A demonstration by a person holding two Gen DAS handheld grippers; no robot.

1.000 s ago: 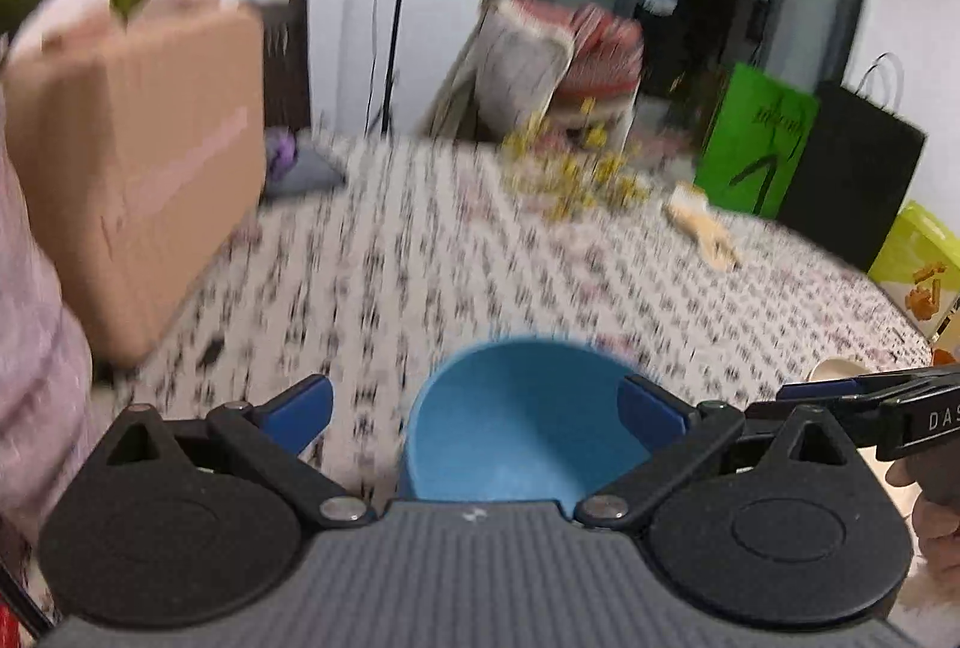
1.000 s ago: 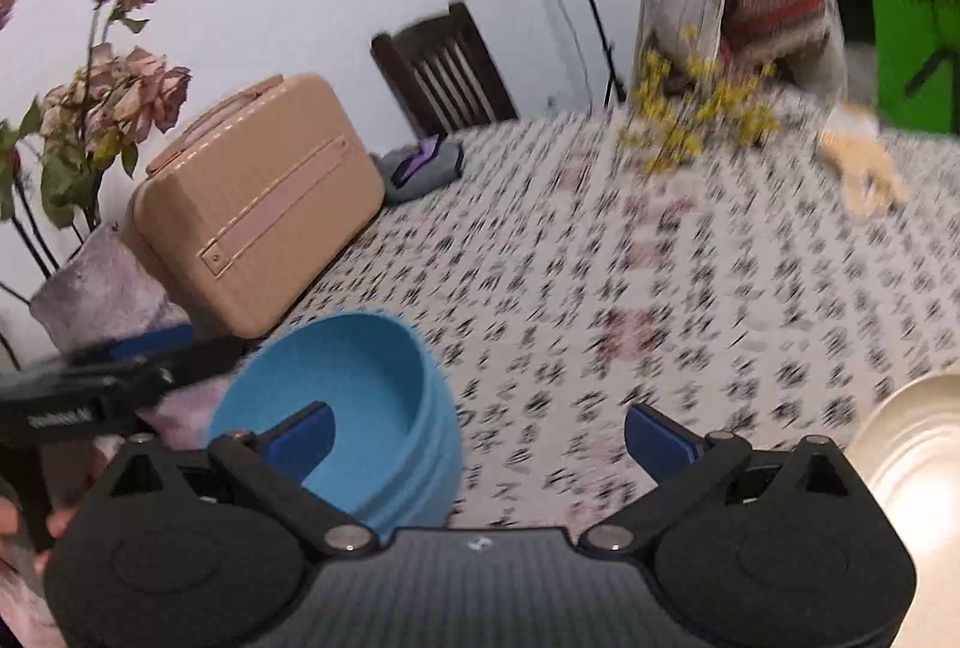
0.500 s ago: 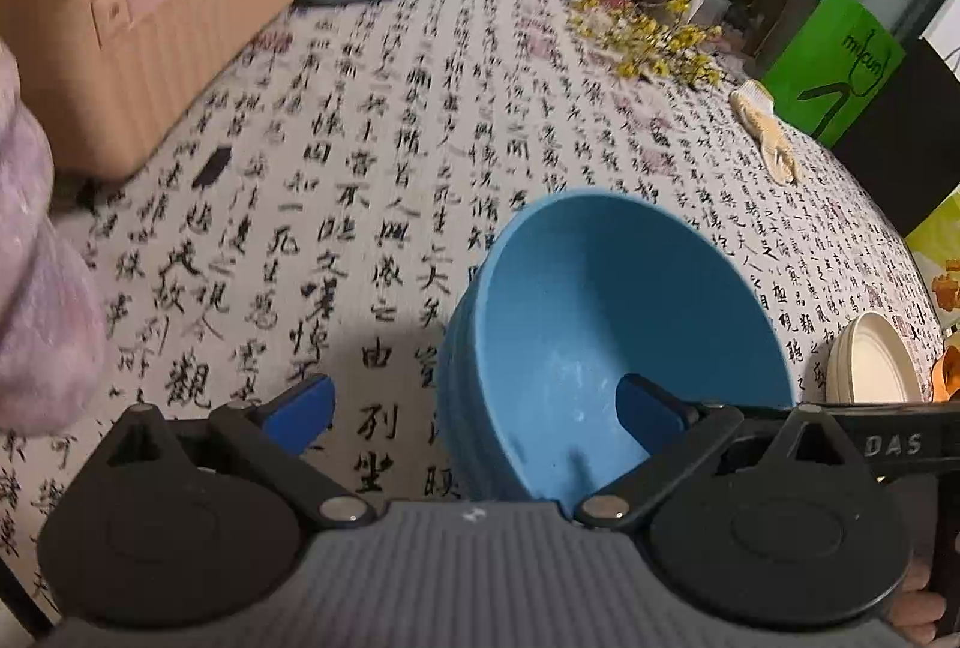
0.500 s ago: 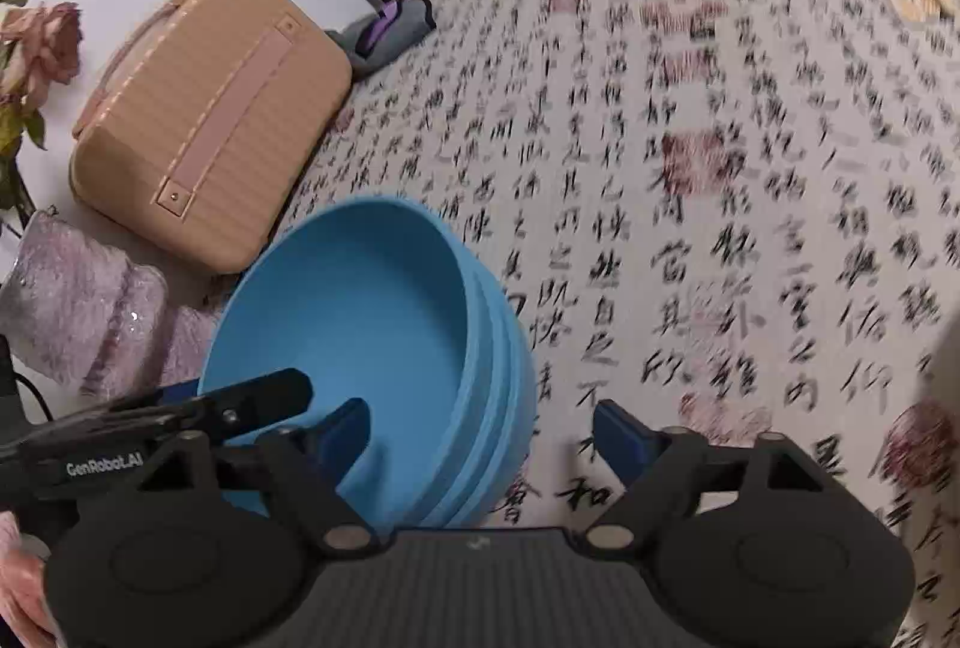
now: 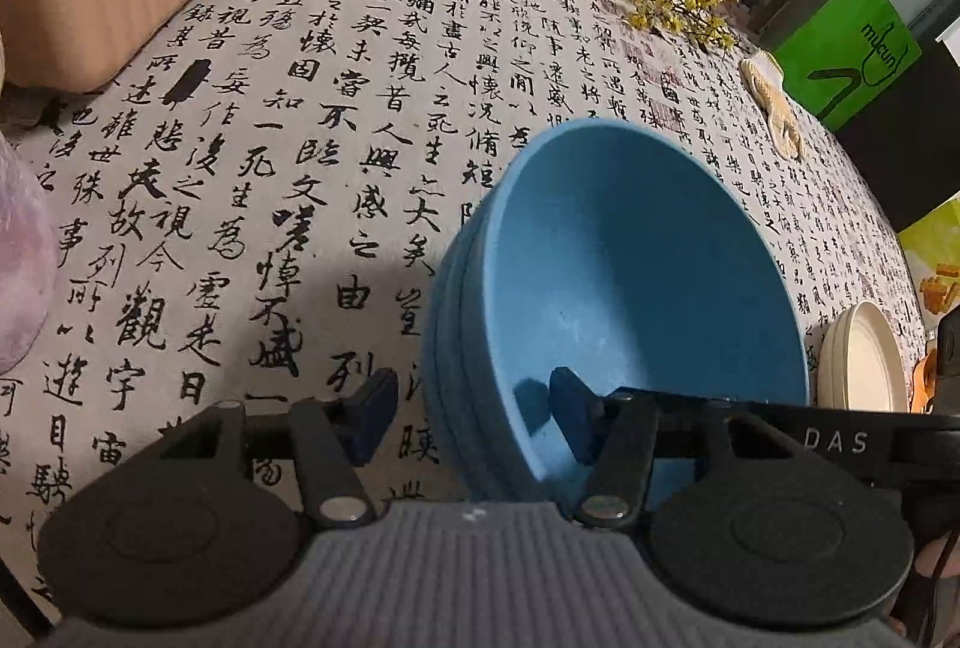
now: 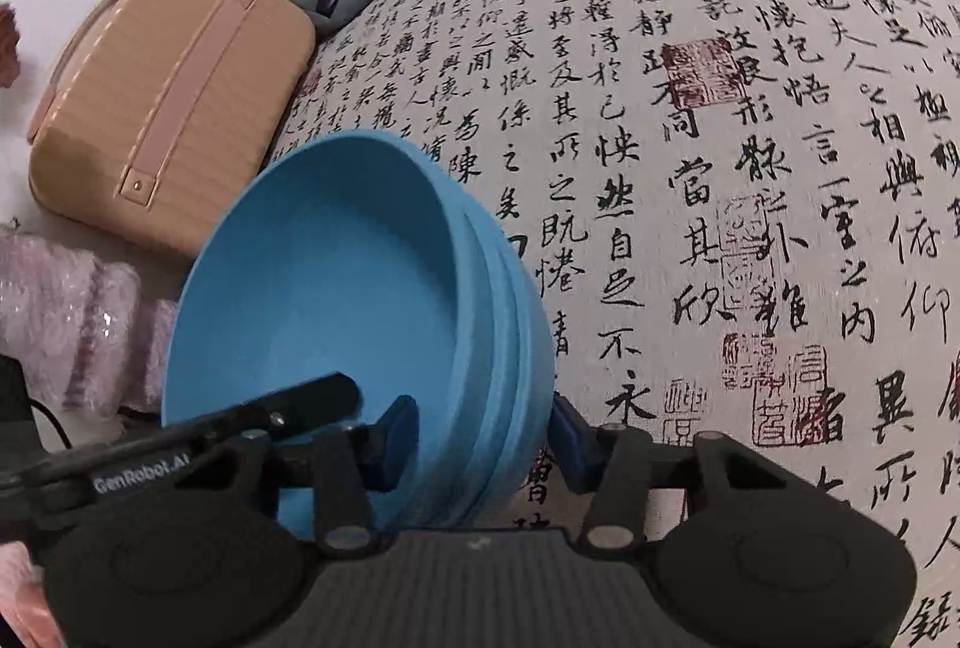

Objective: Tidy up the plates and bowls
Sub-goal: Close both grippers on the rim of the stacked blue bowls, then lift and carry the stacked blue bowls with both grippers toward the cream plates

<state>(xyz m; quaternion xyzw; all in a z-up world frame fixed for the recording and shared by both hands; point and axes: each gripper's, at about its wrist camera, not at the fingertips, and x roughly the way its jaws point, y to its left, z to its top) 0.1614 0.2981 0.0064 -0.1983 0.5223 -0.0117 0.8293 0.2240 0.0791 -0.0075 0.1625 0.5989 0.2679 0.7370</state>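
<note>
A stack of blue bowls (image 5: 630, 288) is sitting on the bench (image 5: 336, 120), which is covered with a cloth printed in black calligraphy. Both tongs are straddling the stack's wall from opposite sides. The left tongs (image 5: 474, 417) are closing with the stack's wall between the jaws, one blue pad inside the top bowl and the other outside; the outer pad is standing clear of the wall, so they are not gripping yet. The right tongs (image 6: 480, 438) are closing likewise, one pad inside and one against the outer wall, though a firm grip cannot be told. A cream plate (image 5: 864, 360) is lying near the bowls, and a tan case (image 6: 168, 96) is resting behind them.
</note>
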